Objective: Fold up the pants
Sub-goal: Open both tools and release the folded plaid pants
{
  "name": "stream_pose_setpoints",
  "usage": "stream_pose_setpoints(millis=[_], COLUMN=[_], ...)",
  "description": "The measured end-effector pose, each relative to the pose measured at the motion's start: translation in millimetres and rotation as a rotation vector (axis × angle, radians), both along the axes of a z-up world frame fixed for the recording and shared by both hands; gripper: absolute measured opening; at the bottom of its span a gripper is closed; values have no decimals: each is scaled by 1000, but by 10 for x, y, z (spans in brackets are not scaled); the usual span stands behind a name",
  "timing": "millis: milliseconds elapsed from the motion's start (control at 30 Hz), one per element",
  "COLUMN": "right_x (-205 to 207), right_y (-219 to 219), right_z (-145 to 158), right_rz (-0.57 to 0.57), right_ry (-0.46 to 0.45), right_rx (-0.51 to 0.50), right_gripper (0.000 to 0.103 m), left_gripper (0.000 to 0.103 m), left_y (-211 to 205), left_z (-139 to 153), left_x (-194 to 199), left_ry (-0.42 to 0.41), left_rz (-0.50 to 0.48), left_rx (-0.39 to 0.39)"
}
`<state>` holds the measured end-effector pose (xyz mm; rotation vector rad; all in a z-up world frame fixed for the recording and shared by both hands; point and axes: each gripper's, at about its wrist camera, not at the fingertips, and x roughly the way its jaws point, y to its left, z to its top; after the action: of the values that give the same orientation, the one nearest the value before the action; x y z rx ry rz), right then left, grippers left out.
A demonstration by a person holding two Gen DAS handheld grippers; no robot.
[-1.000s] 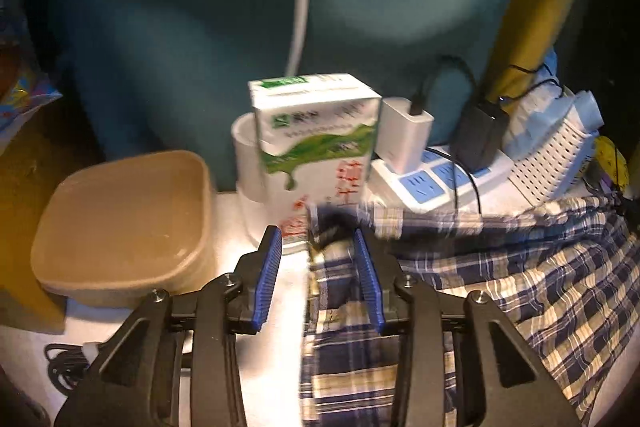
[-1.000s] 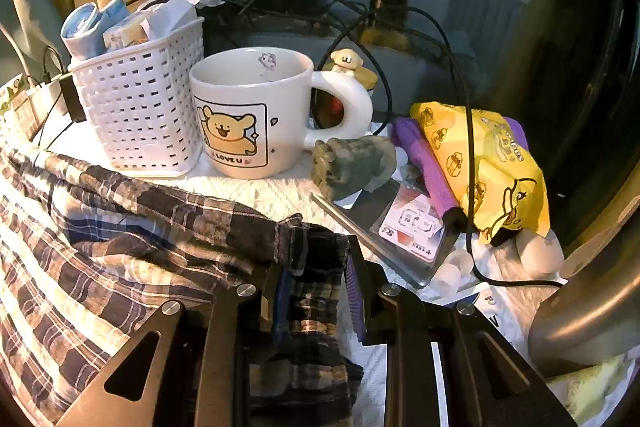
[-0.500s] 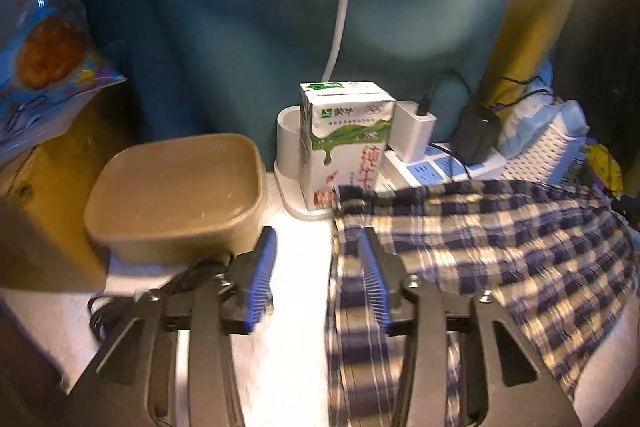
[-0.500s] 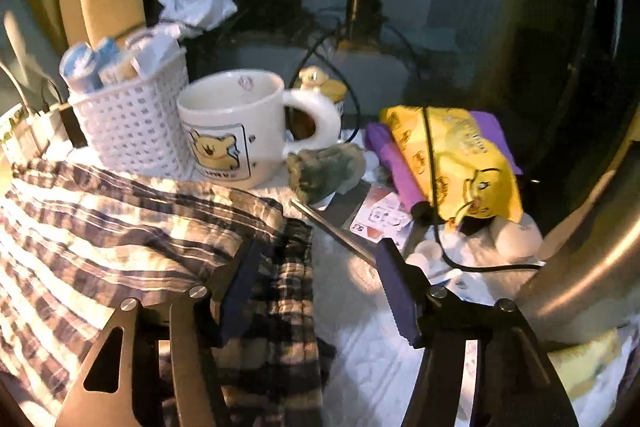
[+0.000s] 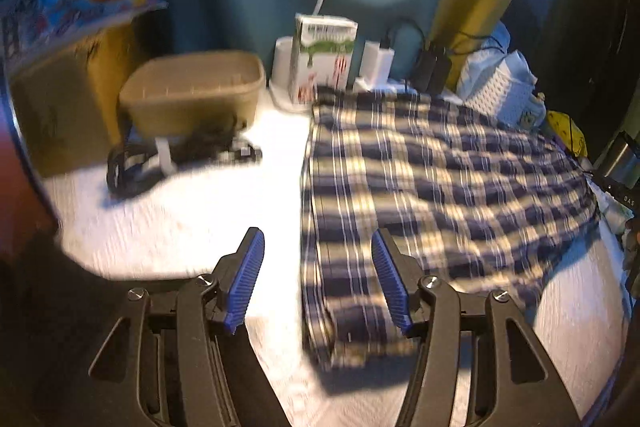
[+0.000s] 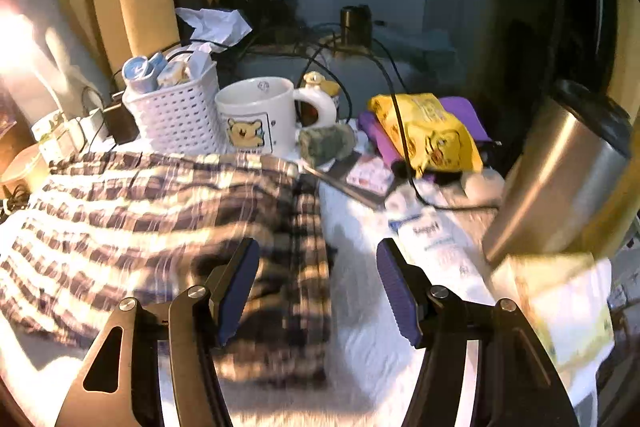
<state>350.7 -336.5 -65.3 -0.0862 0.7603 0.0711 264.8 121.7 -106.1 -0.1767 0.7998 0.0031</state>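
A: Where are the pants (image 5: 432, 183)?

B: Spread flat on the white surface (image 5: 192, 223), plaid in navy and cream. One edge lies near the milk carton (image 5: 322, 57) and the white basket (image 5: 498, 93) at the back.

A: And the left tool (image 5: 318, 281)?

B: Its jaws stand apart and have just been opening. The left edge of the pants lies below the gap, but the blue pads (image 5: 246, 281) press on nothing.

A: The right tool (image 6: 318, 291)?

B: Also apart, holding nothing. Its jaws opened a moment ago and now stand wide. The edge of the pants (image 6: 168, 211) runs below the gap, with bare white surface (image 6: 360, 307) beside it.

A: What sits around that side?

B: A bear mug (image 6: 256, 117) just behind the cloth, a yellow packet (image 6: 436, 135) to the right, and a steel flask (image 6: 560, 171) near the edge. The brown tub (image 5: 196, 93) stands well apart on the left.
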Motion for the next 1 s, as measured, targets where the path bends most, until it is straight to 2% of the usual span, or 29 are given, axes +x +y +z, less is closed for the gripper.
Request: stream_pose_setpoints(millis=[267,300,333,400,500,567,700,933,967,1000], right_x=[-316,-351,-378,-447,-557,-603,-619,-425,-388,-331], right_y=[-80,-90,-99,-110,-68,-22,16,-35,-31,-25], right_z=[-48,-61,-71,-102,-171,-218,-276,-359,-372,-391], right_rz=[-23,-27,-30,-37,-25,-14,1,-24,-27,-33], right_ry=[17,20,22,29,43,52,68,104,107,107], right_rx=[15,19,24,39,63,73,112,243,253,269], right_gripper=[64,64,64,64,67,77,77,78,78,78], left_gripper=[56,59,67,72,72,72,72,71,70,60], left_y=[-101,-112,-126,-158,-190,-172,-185,-238,-238,-240], left_z=[-180,-193,-210,-252,-324,-346,-397,-453,-453,-452], left_x=[-207,-225,-242,-268,-271,-261,-219,-150,-148,-150], left_ry=[33,34,36,38,52,56,69,75,73,71], left_rz=[-9,-10,-12,-14,-10,-1,-6,6,8,14], left_rx=[-23,-28,-34,-40,-31,-42,-32,11,11,21])
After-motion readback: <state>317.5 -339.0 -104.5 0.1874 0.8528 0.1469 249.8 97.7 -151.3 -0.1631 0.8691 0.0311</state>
